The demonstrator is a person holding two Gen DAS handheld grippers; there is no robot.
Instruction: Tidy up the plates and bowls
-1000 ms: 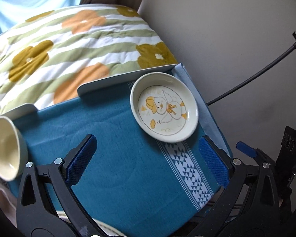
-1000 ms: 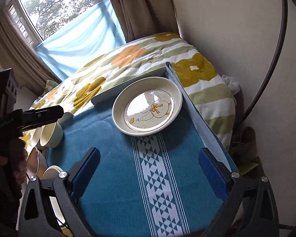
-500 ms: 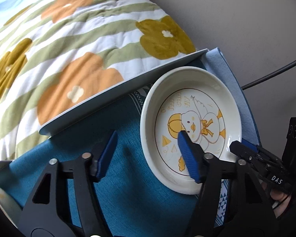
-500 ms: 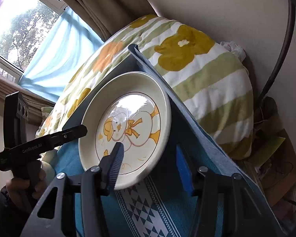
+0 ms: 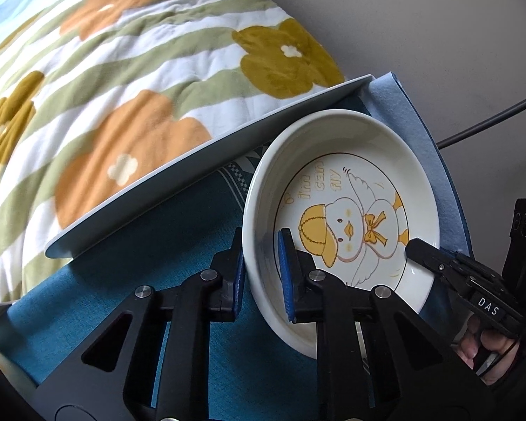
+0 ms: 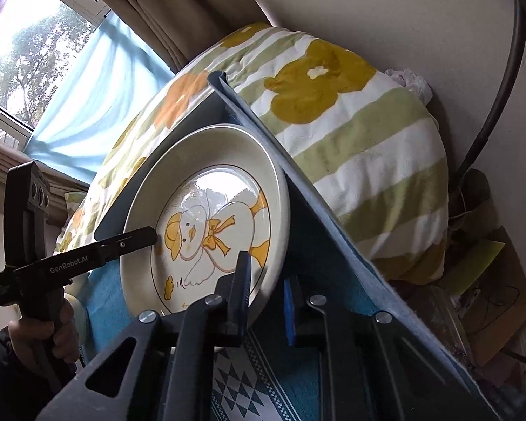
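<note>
Two grippers are clamping one duck plate (image 5: 347,210) on the blue cloth (image 5: 179,256), near its far corner beside the quilt (image 5: 129,80). Left gripper (image 5: 261,273) is pinching the left rim, right gripper (image 6: 266,301) the opposite rim; both have just been closing on it. Uneven lifting is likely to make the glazed rim slip from a pad
</note>
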